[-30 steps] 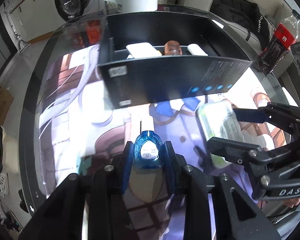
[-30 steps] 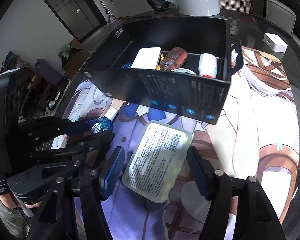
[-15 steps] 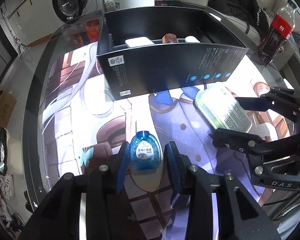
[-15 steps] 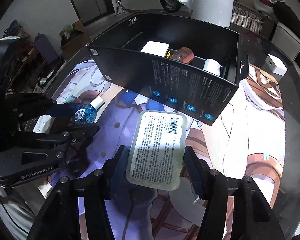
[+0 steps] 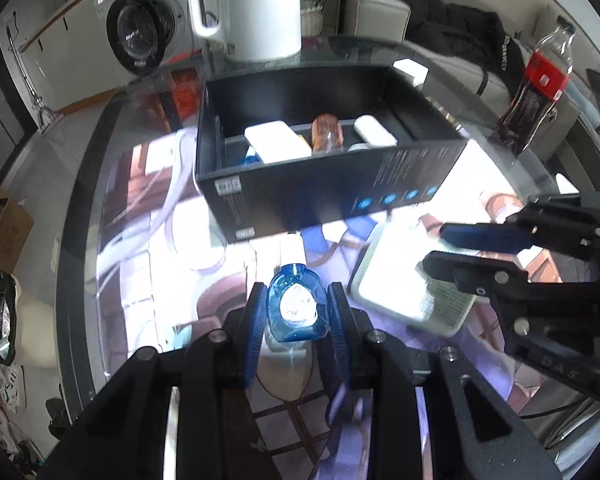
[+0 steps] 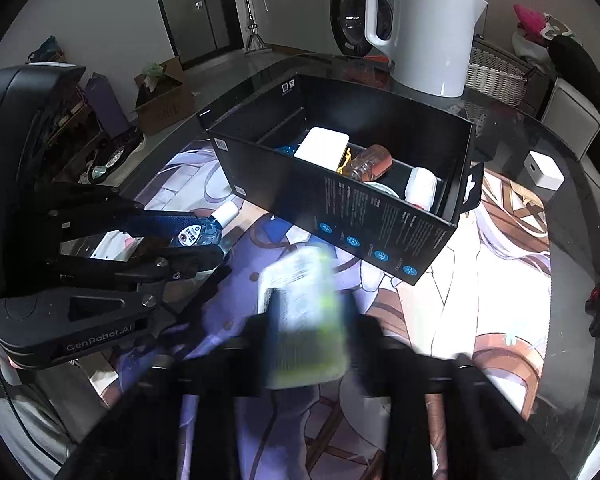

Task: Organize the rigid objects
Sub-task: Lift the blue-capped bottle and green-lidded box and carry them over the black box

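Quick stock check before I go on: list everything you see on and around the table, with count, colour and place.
Open cardboard box: one, black, mid-table.
Flat case: one, white, in box.
Small amber bottle: one, in box.
Cylinder: one, white, in box.
Plastic kettle: one, white, behind box.
Cola bottle: one, red label, table edge.
Small cube: one, white, beside box.
Blue teardrop bottle: one, in left gripper.
Labelled green-edged flat pack: one, in right gripper.

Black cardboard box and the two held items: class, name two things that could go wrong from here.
1. The small blue bottle with a white cap sits pinched in the left gripper below the black cardboard box rim; it may strike the wall.
2. The flat pale-green pack in the right gripper looks blurred, so it may slip.
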